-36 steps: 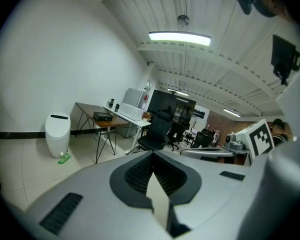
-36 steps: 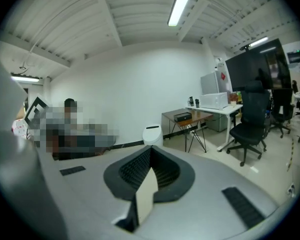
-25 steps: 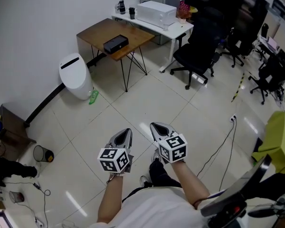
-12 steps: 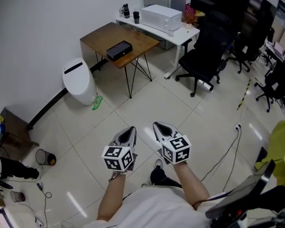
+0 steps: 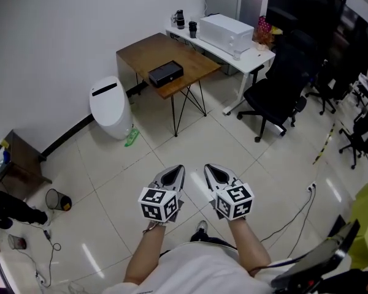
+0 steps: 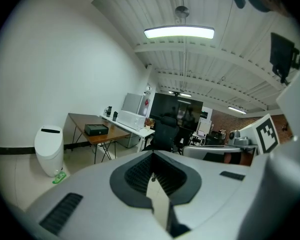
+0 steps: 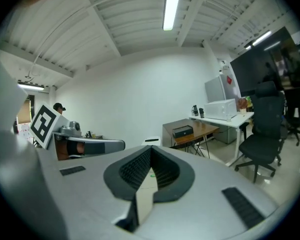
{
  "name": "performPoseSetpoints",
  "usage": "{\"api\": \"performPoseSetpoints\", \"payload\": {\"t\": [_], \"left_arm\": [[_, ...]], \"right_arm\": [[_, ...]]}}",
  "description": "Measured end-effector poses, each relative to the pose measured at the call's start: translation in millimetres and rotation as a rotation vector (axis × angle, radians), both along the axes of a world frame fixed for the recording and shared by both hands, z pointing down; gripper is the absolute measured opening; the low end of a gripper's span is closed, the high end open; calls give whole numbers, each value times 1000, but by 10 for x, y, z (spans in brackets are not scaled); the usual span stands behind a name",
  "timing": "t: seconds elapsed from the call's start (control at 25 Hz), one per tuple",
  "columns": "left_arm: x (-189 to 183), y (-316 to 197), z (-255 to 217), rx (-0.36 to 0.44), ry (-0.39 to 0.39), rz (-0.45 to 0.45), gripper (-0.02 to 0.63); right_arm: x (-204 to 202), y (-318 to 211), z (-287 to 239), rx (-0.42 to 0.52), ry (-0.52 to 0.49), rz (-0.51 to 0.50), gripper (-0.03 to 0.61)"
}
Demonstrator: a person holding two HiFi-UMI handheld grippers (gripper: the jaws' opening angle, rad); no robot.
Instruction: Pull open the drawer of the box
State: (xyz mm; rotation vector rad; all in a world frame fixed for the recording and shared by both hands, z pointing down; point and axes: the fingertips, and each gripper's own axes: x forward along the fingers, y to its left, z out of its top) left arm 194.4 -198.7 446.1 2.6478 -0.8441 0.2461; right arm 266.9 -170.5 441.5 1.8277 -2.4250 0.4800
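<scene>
A small black box (image 5: 165,73) sits on the brown wooden table (image 5: 148,53) far ahead of me; it also shows as the black box (image 6: 96,129) in the left gripper view and the black box (image 7: 182,131) in the right gripper view. Its drawer front looks flush with the body. My left gripper (image 5: 175,175) and right gripper (image 5: 213,172) are held side by side above the tiled floor, well short of the table. Both have their jaws pressed together with nothing between them.
A white rounded bin (image 5: 110,109) stands left of the table, with a green object (image 5: 131,138) on the floor beside it. A white desk (image 5: 248,48) carries a white appliance (image 5: 229,32). Black office chairs (image 5: 279,94) stand to the right. A cable (image 5: 297,210) trails across the floor.
The whole view has shifted: the table, box and bin now sit lower and further right in the head view, so I have moved nearer. Both grippers stay shut and side by side.
</scene>
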Motion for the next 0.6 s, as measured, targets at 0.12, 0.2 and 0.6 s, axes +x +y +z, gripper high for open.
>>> {"api": "performPoseSetpoints", "payload": {"t": [0.12, 0.2, 0.6], "left_arm": [[139, -146, -45, 12, -1, -9, 2], [216, -242, -43, 14, -4, -22, 2], [338, -601, 175, -29, -36, -79, 2]], "right_arm": [[140, -131, -53, 15, 12, -10, -14], [219, -217, -46, 18, 21, -23, -14], [418, -602, 104, -7, -3, -66, -14]]}}
